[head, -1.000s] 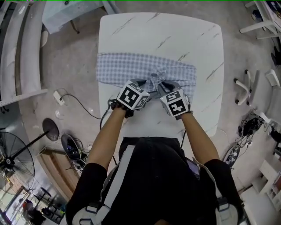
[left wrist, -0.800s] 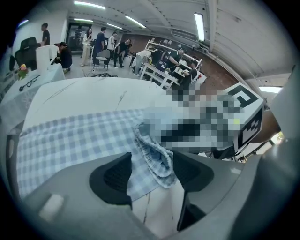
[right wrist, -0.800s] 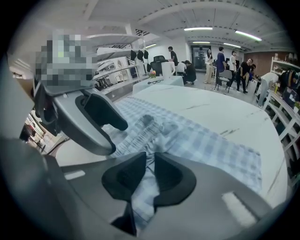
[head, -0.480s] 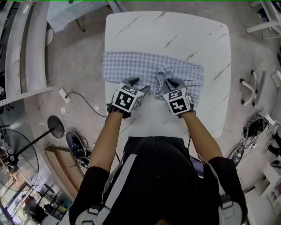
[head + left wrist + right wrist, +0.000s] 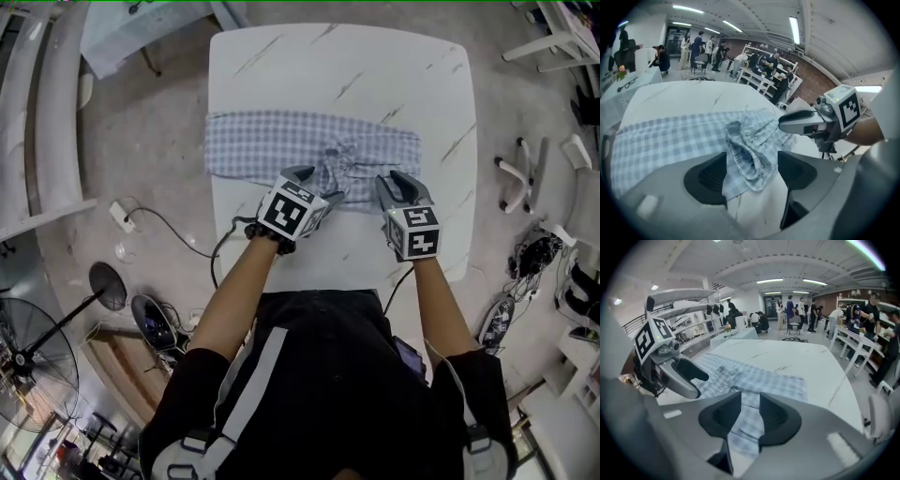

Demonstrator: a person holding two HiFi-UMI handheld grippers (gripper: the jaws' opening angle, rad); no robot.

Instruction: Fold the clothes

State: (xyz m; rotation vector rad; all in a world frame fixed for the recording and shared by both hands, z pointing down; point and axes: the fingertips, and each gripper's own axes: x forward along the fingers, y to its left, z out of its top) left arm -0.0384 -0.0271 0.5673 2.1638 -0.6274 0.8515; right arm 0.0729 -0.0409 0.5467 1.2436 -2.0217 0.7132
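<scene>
Near edge of checked cloth.
L gripper jaws wide, just opening, bunched folds loose between; R gripper jaws narrowly apart, just opening, cloth between.

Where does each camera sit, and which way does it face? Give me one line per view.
Head view: on the head, facing steeply down at table and cloth; shows forearms, left tongs, right tongs.
Left gripper view: on the left tongs, looking along their jaws over the cloth; right tongs at right.
Right gripper view: on the right tongs, looking likewise; left tongs at left.
Shared: all show the cloth; both pairs of jaws have just been opening, cloth between each.
</scene>
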